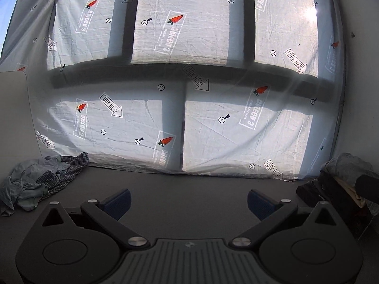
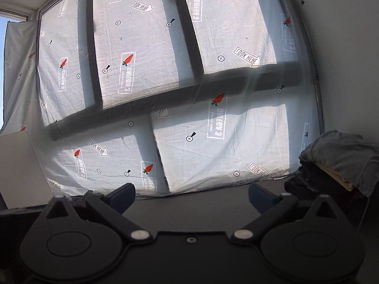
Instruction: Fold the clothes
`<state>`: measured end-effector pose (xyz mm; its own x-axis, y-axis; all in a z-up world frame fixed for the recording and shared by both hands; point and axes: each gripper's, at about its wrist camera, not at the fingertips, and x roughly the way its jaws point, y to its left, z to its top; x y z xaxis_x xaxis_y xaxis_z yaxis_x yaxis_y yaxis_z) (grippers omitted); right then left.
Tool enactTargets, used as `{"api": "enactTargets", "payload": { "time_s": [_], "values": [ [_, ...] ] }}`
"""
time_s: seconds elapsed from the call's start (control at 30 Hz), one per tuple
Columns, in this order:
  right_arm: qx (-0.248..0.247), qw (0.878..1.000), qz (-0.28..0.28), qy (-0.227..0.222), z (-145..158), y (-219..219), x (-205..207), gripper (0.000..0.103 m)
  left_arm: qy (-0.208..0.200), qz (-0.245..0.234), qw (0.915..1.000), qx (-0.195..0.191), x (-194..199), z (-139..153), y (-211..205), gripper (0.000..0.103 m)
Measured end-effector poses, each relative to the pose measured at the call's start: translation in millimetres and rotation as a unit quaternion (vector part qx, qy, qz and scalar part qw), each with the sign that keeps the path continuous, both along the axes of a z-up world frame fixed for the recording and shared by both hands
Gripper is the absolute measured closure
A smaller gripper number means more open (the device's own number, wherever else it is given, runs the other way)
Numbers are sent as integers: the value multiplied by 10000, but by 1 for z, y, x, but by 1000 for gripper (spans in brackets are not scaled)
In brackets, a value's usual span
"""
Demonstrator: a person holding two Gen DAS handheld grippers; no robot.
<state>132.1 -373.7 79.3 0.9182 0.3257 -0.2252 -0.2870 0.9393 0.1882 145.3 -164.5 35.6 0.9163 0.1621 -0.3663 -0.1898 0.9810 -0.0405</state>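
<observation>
Hanging behind the table (image 1: 189,189), a sheet (image 1: 180,35) says "LOOK HERE"; both grippers (image 1: 188,200) (image 2: 191,197) gape, holding nothing.

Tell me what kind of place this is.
Probably a room at home set up for folding laundry: a dark table stands against a window covered by a printed sheet, with a heap of unfolded clothes at left and a stack of folded clothes at right.
</observation>
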Motion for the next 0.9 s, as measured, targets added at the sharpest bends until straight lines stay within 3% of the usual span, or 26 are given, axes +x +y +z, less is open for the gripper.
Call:
{"api": "enactTargets", "payload": {
  "time_s": [0.2, 0.47, 0.73, 0.9],
  "values": [
    [-88, 9985, 109, 531, -15, 50, -53, 0, 265, -78, 9994, 207, -60, -7, 41, 0],
    [-742, 9926, 9, 961, -30, 92, -118, 0, 699, -27, 9975, 135, -127, -20, 79, 0],
    [-1132, 9838, -123, 1383, -43, 108, -142, 0, 1174, -3, 9931, -74, -180, -34, 99, 0],
    [-1367, 9767, -207, 1643, -51, 117, -155, 0, 1319, 11, 9913, -38, -193, -41, 103, 0]
  ]
}}
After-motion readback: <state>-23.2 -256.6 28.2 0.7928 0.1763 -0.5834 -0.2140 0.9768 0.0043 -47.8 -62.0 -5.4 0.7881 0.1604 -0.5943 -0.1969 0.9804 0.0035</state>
